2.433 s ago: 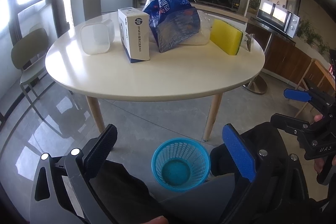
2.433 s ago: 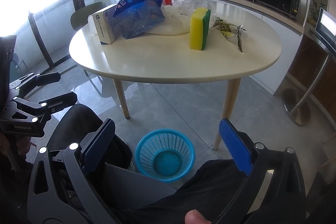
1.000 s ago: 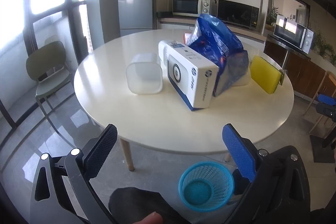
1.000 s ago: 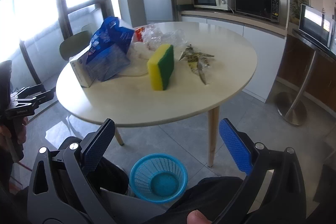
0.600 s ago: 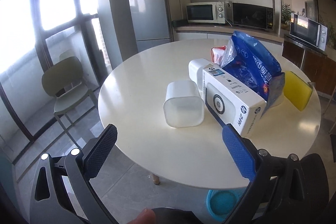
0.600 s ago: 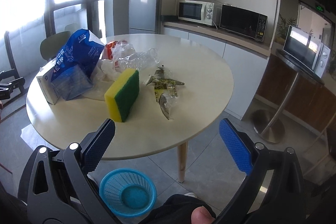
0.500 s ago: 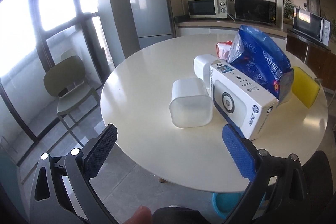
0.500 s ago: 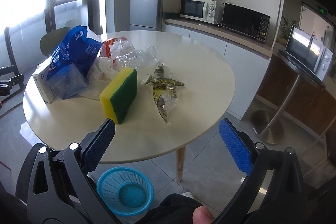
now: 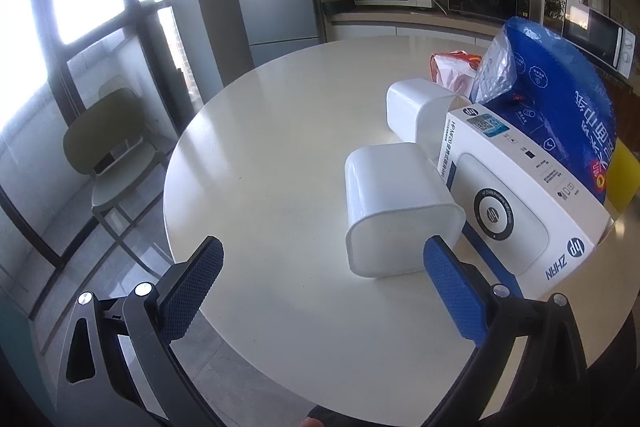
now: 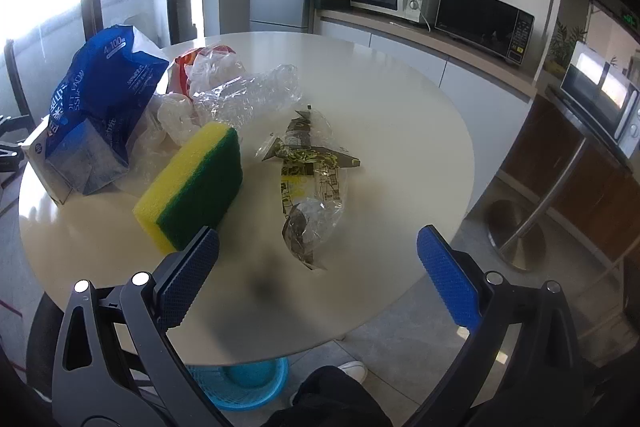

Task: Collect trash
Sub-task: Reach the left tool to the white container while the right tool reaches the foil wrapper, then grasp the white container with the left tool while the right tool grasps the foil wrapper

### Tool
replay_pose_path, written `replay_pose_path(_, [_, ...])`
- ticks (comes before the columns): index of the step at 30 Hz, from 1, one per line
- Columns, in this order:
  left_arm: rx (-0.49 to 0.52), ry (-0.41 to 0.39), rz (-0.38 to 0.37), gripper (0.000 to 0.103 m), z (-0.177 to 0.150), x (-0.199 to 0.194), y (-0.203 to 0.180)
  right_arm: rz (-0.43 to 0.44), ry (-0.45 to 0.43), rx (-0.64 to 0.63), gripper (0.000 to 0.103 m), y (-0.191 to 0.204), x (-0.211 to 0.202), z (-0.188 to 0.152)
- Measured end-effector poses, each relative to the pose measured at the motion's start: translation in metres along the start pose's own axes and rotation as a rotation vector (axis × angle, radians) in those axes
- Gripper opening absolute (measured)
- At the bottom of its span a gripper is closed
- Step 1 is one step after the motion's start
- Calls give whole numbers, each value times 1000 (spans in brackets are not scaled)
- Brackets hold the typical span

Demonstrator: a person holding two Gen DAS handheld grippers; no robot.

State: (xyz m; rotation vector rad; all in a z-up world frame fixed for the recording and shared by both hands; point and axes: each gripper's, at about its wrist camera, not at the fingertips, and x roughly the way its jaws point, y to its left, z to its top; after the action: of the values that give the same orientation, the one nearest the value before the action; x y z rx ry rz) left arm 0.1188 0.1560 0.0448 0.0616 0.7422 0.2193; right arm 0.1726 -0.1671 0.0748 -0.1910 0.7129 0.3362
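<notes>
Both grippers hang wide open and empty over the round table (image 9: pixel 280 131): the left gripper (image 9: pixel 320 287) has its jaws apart just short of the nearer white plastic container (image 9: pixel 394 209), and the right gripper (image 10: pixel 318 265) has its jaws apart with the crumpled snack wrapper (image 10: pixel 310 179) lying ahead, between them.

The likeliest slip on the left is taking the wrong thing. The HP box (image 9: pixel 520 195) lies touching the container, just outside the right-hand jaw, so a close there could nudge or pinch the box too. On the right, the sponge (image 10: pixel 192 183) sits just ahead of the left-hand jaw, and a sweep toward the wrapper may drag it. The wrapper is thin film, so I would expect it to slide or slip from the pads. The blue trash basket (image 10: pixel 244 385) is on the floor under the table edge, below the jaws and half hidden, so a drop could miss.

Counted, largest first: one table; one blue bag (image 10: pixel 96 99) far left of the right jaws; one HP box; two white containers, the second (image 9: pixel 416 107) further ahead; one sponge; one basket; one wrapper; a heap of clear plastic (image 10: pixel 240 91), number unclear; one red-and-white bag (image 9: pixel 454 67).
</notes>
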Motion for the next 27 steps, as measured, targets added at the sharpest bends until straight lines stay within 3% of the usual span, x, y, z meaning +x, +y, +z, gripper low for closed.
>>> replay_pose_path(10, [49, 8, 24, 98, 8, 18, -6, -12, 36, 16, 94, -8, 35, 11])
replay_pose_path(14, [69, 10, 28, 90, 14, 22, -8, -20, 45, 9, 83, -7, 45, 15])
replay_pose_path(20, [99, 30, 12, 61, 15, 29, -10, -13, 71, 6, 62, -6, 55, 15])
replay_pose_path(23, [105, 46, 1, 36, 13, 32, -11, 0, 72, 6, 50, -6, 57, 14])
replay_pose_path(25, [105, 55, -4, 25, 14, 35, -11, 8, 69, 2, 37, -5, 56, 14])
replay_pose_path(27, [103, 60, -11, 5, 13, 36, -10, -2, 67, -4, 32, -4, 57, 14])
